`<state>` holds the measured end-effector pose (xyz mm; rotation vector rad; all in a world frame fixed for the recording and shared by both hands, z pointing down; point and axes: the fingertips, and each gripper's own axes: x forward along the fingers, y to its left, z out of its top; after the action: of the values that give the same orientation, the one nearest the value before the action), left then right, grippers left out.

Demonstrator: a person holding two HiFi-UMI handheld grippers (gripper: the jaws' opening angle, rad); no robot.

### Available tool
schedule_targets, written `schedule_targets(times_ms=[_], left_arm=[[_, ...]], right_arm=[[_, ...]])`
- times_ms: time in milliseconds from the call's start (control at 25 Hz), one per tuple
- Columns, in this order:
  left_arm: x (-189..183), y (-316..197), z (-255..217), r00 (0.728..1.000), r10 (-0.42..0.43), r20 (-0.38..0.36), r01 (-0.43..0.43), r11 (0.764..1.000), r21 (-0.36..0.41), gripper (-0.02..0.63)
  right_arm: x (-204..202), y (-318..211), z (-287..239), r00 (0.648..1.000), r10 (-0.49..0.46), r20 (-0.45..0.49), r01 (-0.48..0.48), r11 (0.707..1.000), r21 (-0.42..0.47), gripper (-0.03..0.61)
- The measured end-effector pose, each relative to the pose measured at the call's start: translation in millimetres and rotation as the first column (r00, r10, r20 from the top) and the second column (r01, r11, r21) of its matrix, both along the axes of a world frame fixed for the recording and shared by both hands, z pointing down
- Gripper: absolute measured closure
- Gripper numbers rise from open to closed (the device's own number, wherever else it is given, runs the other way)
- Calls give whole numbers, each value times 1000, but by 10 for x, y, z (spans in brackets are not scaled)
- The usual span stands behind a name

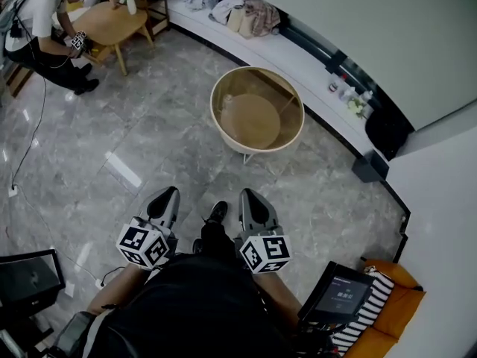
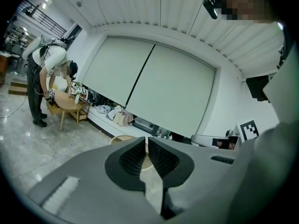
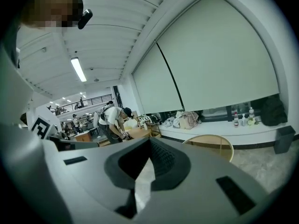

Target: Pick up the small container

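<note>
Several small bottles and containers (image 1: 346,92) stand on the long white ledge (image 1: 298,58) at the right, far ahead of both grippers; the right gripper view shows them as tiny bottles (image 3: 243,119). My left gripper (image 1: 168,198) and right gripper (image 1: 250,200) are held close to the body, side by side above the floor, pointing forward. The left gripper (image 2: 146,142) has its pads together and nothing between them. The right gripper (image 3: 149,142) also has its pads meeting and holds nothing.
A round wooden table with a raised rim (image 1: 223,133) stands on the grey marble floor just ahead. Far left, a person (image 1: 37,28) bends over a wooden table (image 1: 112,21). Clothes (image 1: 242,10) lie on the ledge. A dark bin (image 1: 369,166), a screen (image 1: 339,293) and an orange seat (image 1: 391,312) stand at the right.
</note>
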<state>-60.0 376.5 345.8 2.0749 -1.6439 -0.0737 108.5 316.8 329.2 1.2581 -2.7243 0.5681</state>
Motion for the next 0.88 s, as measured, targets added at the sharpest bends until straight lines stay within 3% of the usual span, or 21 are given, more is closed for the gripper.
schedule_targets(times_ms=[320, 600, 880], left_arm=[[-112, -795, 186, 999, -16, 44, 19, 997, -77, 595], [-11, -1569, 112, 997, 4, 71, 1, 997, -76, 589], [-27, -2043, 104, 997, 1, 80, 5, 997, -77, 589]], right_arm=[[-46, -872, 211, 999, 30, 45, -28, 998, -64, 583], [-2, -1649, 187, 996, 21, 87, -15, 997, -69, 583], [-35, -2047, 151, 995, 8, 96, -2, 998, -69, 584]])
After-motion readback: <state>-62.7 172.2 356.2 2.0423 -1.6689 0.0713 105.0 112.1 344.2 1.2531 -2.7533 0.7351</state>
